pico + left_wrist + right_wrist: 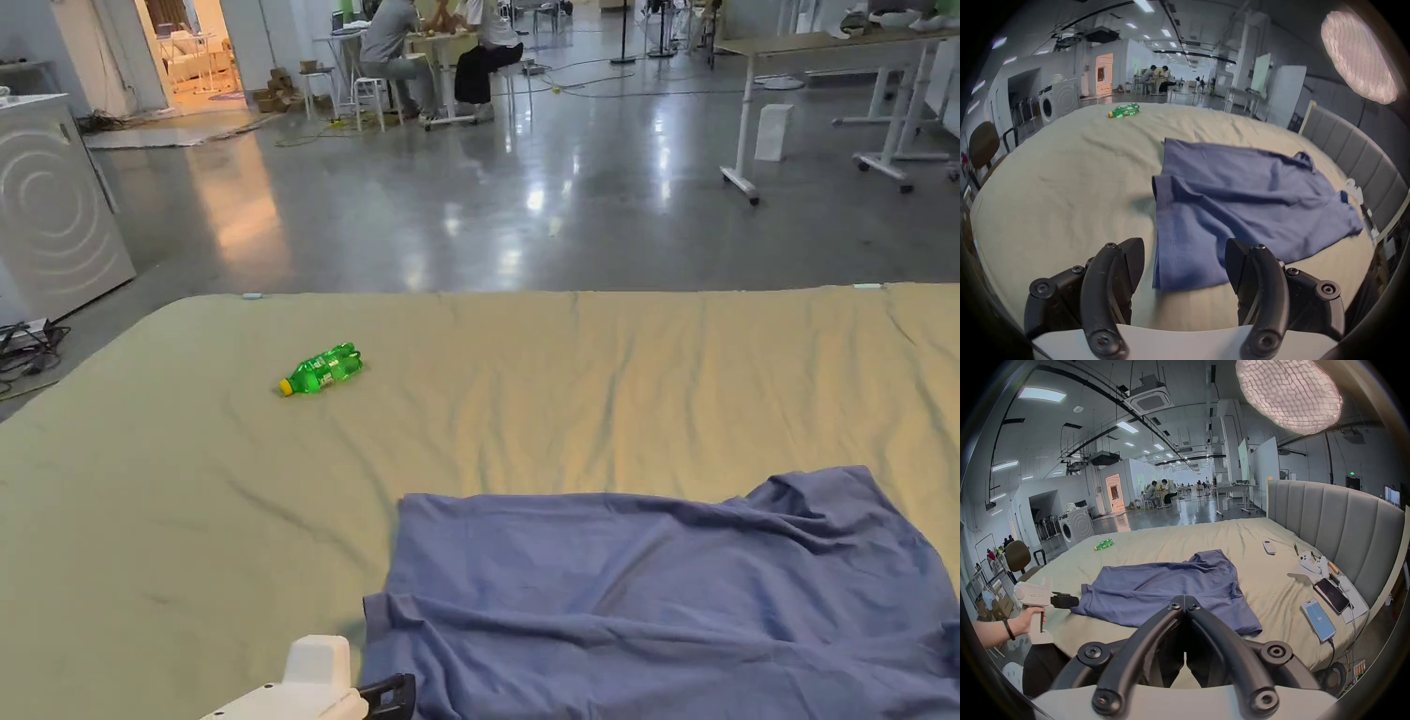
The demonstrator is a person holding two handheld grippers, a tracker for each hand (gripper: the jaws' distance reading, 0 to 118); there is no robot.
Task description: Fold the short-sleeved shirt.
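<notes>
A blue short-sleeved shirt [675, 600] lies crumpled and partly spread on the beige bed sheet [187, 525], toward the near right. In the left gripper view my left gripper [1182, 243] is open, its jaws wide apart just above the sheet at the shirt's [1240, 194] near left edge, with nothing between them. The head view has the left gripper [401, 692] at the bottom edge, beside the shirt's corner. My right gripper [1182, 597] is shut with its tips together, held over the near side of the shirt [1154, 586] and pinching no cloth. The right gripper view also has the left gripper [1074, 601], held by a hand.
A green plastic bottle [321, 368] lies on the far left of the bed. Two phones [1318, 619], a remote [1268, 547] and white items [1310, 563] sit by the grey headboard [1339, 530]. A chair [1018, 557] and washing machine [52, 206] stand left of the bed.
</notes>
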